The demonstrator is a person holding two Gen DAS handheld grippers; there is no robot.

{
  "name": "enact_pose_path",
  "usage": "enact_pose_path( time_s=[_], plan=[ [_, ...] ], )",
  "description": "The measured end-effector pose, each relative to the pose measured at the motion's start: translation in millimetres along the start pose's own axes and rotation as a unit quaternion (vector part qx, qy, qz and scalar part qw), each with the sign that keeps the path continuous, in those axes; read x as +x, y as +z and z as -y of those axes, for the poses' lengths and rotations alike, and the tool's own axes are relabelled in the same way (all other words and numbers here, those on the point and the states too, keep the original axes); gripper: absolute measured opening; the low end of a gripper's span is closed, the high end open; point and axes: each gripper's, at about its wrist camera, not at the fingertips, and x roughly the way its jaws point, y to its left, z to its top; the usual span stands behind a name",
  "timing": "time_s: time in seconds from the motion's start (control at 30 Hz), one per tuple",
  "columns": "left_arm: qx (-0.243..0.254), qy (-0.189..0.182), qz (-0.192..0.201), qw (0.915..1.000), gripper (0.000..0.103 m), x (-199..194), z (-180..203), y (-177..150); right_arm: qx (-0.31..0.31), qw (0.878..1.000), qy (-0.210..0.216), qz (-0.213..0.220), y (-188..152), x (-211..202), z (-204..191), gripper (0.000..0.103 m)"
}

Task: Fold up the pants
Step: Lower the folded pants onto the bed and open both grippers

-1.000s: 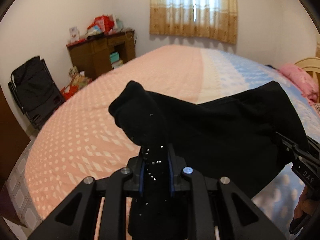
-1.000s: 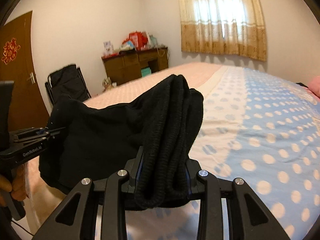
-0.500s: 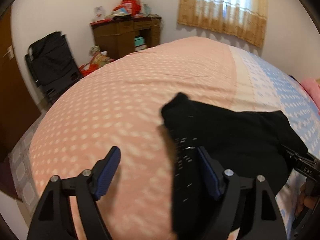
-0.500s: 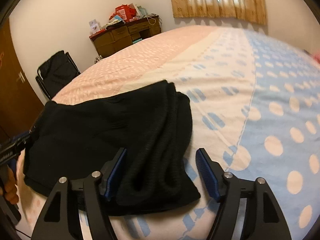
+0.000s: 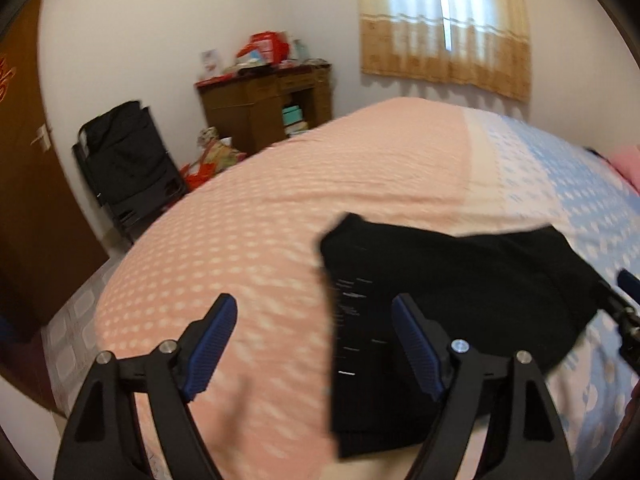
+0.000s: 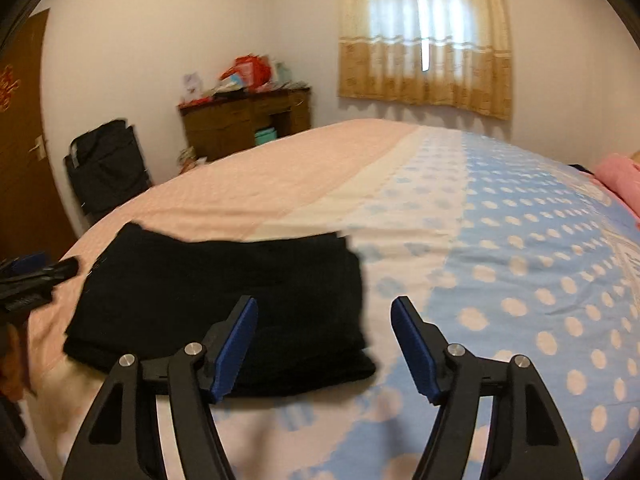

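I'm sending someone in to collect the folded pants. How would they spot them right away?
Look at the bed with its cover half pink, half blue with pale dots. Near its front edge, where the pink side meets the blue, lies a flat folded stack, the black pants. It is the only dark thing on the cover; the other black item, a folding chair, stands on the floor by the wall.
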Motion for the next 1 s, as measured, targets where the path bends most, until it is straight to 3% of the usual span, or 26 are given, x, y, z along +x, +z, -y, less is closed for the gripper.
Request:
enact_pose_path(
  time_s=[0.13,0.27,0.33,0.53,0.7,0.8,1.0],
  plan=[
    [0.011,0.002,-0.054,0.9985,0.082,17,15,-15,-0.02,0.998,0.008,-0.061,-6,16,-17,0.071],
    [0.029,0.018,-0.042,0.9985,0.087,15,16,-23,-0.01,0.994,-0.001,-0.11,-19,29,-11,0.071],
    [0.032,0.025,-0.041,0.9983,0.087,9,14,-22,0.032,0.993,0.005,-0.113,-24,23,-2,0.071],
    [0.046,0.021,-0.019,0.9986,0.087,-19,17,-28,0.134,0.989,-0.03,-0.05,-31,-44,5,0.071],
    [0.047,-0.004,-0.006,0.9989,0.09,-47,14,-35,0.138,0.988,-0.069,0.028,-38,-107,-16,0.071],
    [0.053,0.0,0.011,0.9986,0.096,-66,13,-35,0.131,0.987,-0.055,0.077,-39,-136,-26,0.071],
    [0.042,0.002,0.056,0.9975,0.103,-102,10,-35,0.147,0.981,-0.051,0.118,-39,-164,-31,0.071]
  ],
)
